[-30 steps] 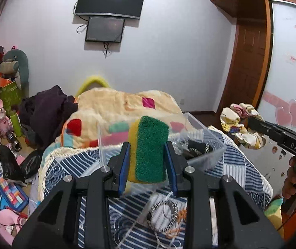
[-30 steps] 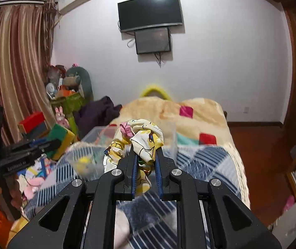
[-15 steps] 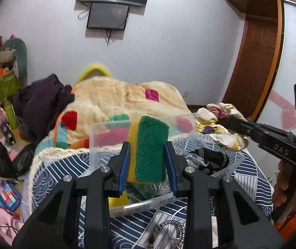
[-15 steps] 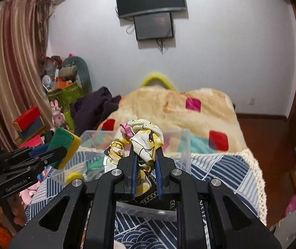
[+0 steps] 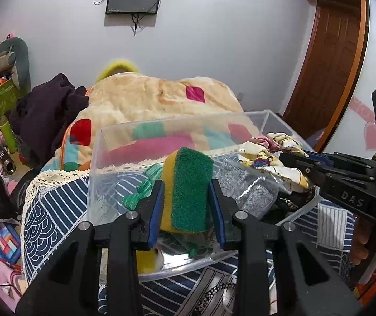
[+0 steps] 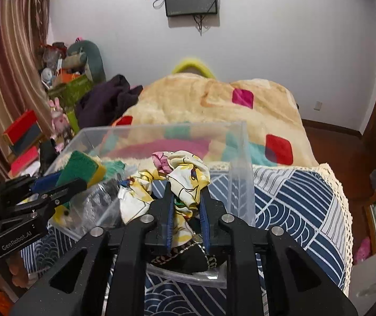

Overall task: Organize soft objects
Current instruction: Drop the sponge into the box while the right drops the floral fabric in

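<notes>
Around me: clear rigid plastic bin (image 5: 101, 158) on the bed's navy patterned quilt (image 6: 298, 200), fluffy beige blanket with coloured patches (image 5: 161, 94) behind it, dark clothes heap (image 5: 45, 110) at left. Bin already has crinkly silver bagged stuff (image 5: 248, 192) and a black patterned pouch (image 6: 185, 258) crowding the floor. My left gripper (image 5: 188, 197) pinches a spongy yellow block with a coarse green scrub face (image 5: 188, 192) upright, over the bin's near wall. My right gripper (image 6: 186, 205) clamps a limp, crumpled yellow-white printed cloth (image 6: 177, 173) above the bin's right side, fingers (image 6: 168, 210) level, pointing forward.
</notes>
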`<state>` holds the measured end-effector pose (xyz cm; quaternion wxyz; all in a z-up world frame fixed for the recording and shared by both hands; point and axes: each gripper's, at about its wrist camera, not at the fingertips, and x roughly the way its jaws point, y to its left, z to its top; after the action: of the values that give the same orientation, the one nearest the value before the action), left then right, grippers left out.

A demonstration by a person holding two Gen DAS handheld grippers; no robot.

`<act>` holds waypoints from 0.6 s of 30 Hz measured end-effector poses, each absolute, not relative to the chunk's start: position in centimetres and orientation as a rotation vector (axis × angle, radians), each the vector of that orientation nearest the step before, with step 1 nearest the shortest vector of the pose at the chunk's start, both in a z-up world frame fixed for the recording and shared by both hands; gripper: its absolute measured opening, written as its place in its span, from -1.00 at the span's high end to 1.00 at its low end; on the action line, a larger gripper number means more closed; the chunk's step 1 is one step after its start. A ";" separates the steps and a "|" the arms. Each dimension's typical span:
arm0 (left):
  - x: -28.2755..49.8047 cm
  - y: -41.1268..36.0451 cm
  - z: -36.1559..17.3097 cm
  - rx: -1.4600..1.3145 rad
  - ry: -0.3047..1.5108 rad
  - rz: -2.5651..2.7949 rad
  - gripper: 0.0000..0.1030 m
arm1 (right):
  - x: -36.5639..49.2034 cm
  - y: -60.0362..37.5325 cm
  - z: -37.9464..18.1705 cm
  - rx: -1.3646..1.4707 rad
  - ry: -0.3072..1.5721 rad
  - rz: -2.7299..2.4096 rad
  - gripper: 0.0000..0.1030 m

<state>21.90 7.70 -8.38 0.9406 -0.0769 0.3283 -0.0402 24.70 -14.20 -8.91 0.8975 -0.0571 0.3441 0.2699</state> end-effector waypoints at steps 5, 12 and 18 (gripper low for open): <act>21.2 7.6 -8.0 -0.149 0.672 -0.091 0.22 | 24.3 -15.1 -8.4 -0.103 0.701 0.567 0.38; 19.1 7.5 -6.4 -0.145 0.633 -0.115 0.06 | 22.5 -15.6 -6.0 -0.125 0.600 0.561 -0.08; 16.3 7.1 -4.2 -0.121 0.562 -0.114 -0.33 | 20.3 -16.2 -4.1 -0.115 0.514 0.590 -0.42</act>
<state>16.27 7.06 -4.17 0.9574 -0.0594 0.2769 -0.0564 20.27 -16.22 -4.08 0.9228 -0.0563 0.2505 0.2874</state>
